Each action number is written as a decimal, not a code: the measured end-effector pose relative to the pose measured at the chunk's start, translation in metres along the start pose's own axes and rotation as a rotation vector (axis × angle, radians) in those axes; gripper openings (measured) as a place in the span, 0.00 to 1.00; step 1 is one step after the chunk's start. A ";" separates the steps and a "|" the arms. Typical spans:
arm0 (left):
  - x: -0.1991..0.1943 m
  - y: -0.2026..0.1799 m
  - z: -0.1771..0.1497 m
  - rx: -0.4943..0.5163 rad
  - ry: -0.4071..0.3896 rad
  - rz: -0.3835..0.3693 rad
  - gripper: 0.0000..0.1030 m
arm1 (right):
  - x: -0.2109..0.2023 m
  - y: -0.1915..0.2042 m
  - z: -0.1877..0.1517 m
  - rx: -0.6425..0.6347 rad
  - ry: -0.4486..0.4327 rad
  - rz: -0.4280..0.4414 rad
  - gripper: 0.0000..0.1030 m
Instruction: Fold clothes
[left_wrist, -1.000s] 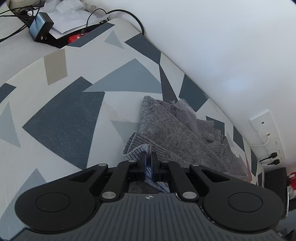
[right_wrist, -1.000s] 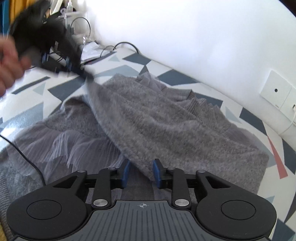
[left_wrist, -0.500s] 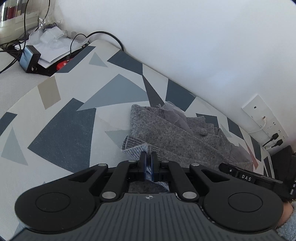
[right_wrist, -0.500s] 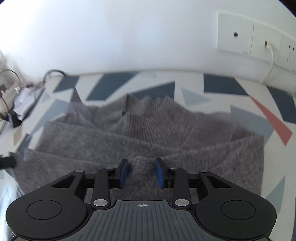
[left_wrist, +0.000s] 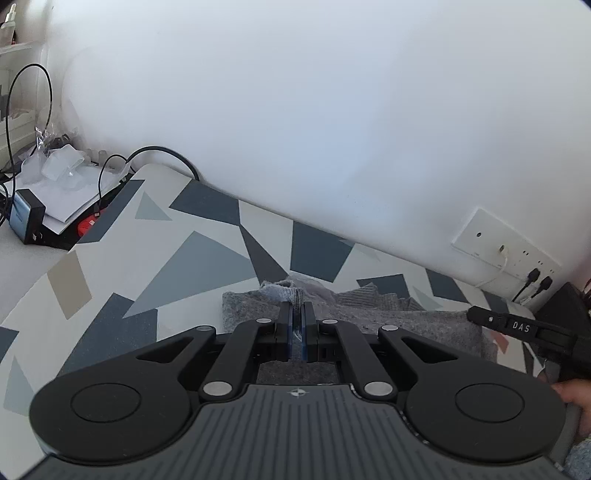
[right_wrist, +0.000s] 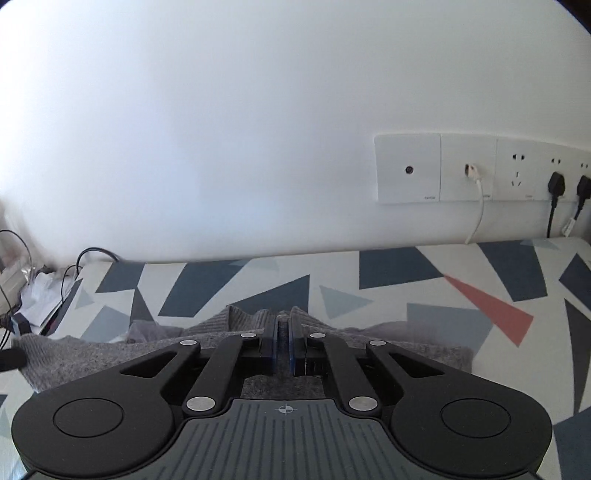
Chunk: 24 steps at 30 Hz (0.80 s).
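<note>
A grey knitted sweater (left_wrist: 406, 325) lies on a cloth with blue, grey and red triangles (left_wrist: 199, 266). My left gripper (left_wrist: 296, 314) is shut on a fold of the sweater near its left edge; the knit bunches between the blue pads. In the right wrist view my right gripper (right_wrist: 282, 332) is shut on the sweater (right_wrist: 92, 354) too, pinching a raised ridge of the ribbed knit. The right gripper's black body marked DAS (left_wrist: 524, 328) shows at the right of the left wrist view, with a hand (left_wrist: 576, 398) below it. Most of the sweater is hidden under both tools.
A white wall rises right behind the patterned cloth (right_wrist: 406, 273), with a row of sockets (right_wrist: 469, 170) and plugged cables. At the far left lie papers (left_wrist: 62, 192), a small dark box (left_wrist: 26, 218), a red item (left_wrist: 86, 227) and black cables (left_wrist: 155, 155).
The right gripper's jaws closed onto the sweater, and its view swung from the spread garment toward the wall. The left gripper rose and rolled, still gripping; the right tool came into its view.
</note>
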<state>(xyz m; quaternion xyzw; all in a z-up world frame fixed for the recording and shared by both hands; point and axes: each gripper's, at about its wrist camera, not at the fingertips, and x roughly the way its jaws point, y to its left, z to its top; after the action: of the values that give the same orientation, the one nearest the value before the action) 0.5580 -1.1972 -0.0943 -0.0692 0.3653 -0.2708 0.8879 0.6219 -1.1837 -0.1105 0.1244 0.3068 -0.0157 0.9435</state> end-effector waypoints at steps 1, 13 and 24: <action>0.006 0.000 -0.001 0.013 0.001 0.015 0.04 | 0.006 -0.001 0.002 0.004 0.010 -0.002 0.04; 0.050 0.027 -0.028 -0.038 0.177 0.063 0.05 | -0.013 -0.034 -0.026 -0.006 0.079 -0.108 0.24; 0.049 0.021 -0.024 -0.064 0.198 0.082 0.05 | -0.073 -0.033 -0.094 -0.385 0.115 -0.232 0.32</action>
<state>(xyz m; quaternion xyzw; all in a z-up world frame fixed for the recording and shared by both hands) 0.5797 -1.2041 -0.1484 -0.0554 0.4620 -0.2280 0.8553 0.5048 -1.1959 -0.1490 -0.0933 0.3697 -0.0583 0.9226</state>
